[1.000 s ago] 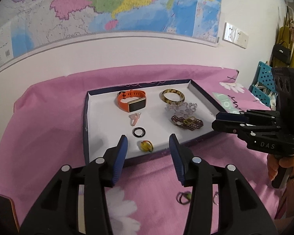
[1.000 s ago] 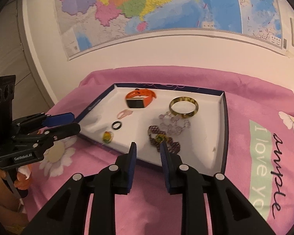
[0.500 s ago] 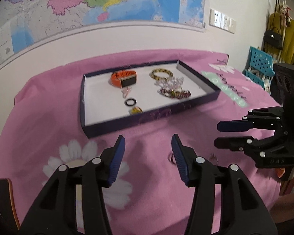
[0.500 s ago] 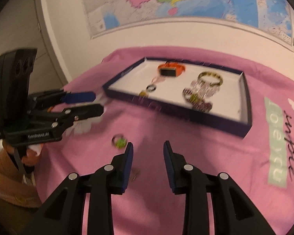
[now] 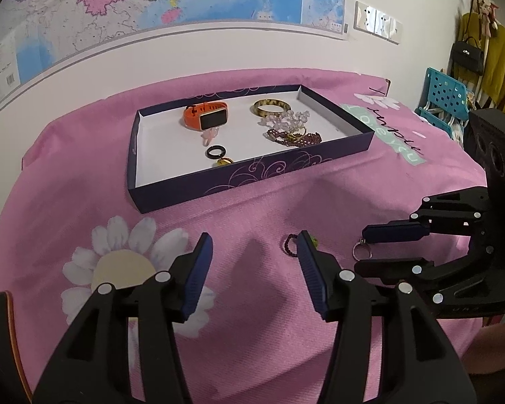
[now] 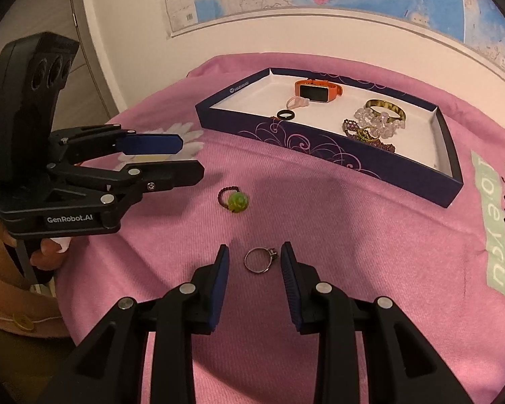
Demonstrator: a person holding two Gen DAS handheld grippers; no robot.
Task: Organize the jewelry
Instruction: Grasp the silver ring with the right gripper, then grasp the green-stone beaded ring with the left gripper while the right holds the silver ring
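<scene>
We are in a home room: a wall map [image 5: 171, 3], a flowered pink bedsheet [image 5: 252, 208], and a handbag [image 5: 468, 55] hanging beside a yellow coat [image 5: 500, 64].

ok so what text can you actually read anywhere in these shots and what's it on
"GenRobot.AI": white lettering on the black left gripper body.
"I love you", with a black script word beside it that may read "simple": mint strip printed on the pink flowered cloth.
Small white logo on the dark purple tray rim: too small to read.
Wall map labels: too small.
Lettering on the right gripper body: blurred.
</scene>
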